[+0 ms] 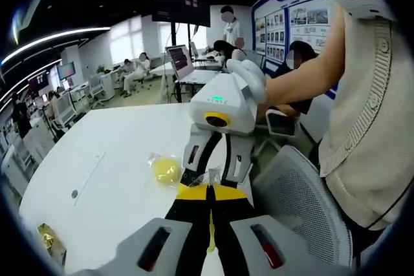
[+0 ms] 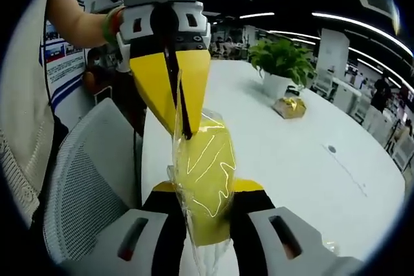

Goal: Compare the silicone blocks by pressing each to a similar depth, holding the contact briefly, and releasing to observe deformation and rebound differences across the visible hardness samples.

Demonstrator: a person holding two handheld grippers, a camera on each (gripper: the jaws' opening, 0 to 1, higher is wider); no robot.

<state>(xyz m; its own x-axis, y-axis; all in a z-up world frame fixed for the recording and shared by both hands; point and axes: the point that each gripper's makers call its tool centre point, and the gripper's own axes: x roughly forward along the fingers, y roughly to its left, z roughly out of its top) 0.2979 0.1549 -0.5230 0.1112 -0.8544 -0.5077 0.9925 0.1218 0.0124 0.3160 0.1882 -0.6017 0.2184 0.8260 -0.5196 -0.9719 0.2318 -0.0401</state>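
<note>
A yellow silicone block [image 2: 204, 185] in a clear plastic bag [image 2: 194, 127] is held in the air between my two grippers, which face each other. In the right gripper view, my right gripper [image 2: 206, 191] is shut on the block, with a yellow-tipped jaw on each side. My left gripper [image 2: 183, 127] comes down from above and is shut on the bag's upper edge. In the left gripper view, my left gripper [image 1: 209, 189] pinches the plastic just in front of the white right gripper [image 1: 213, 176]. A second yellow block [image 1: 166, 169] in a bag lies on the white table [image 1: 110, 159].
A grey mesh chair [image 2: 84, 179] stands by the table edge beside a person in a knit vest [image 1: 369, 127]. A potted plant [image 2: 281, 63] and a gold-wrapped item [image 2: 289, 106] sit further along the table. Behind are desks, a laptop [image 1: 181, 63] and several people.
</note>
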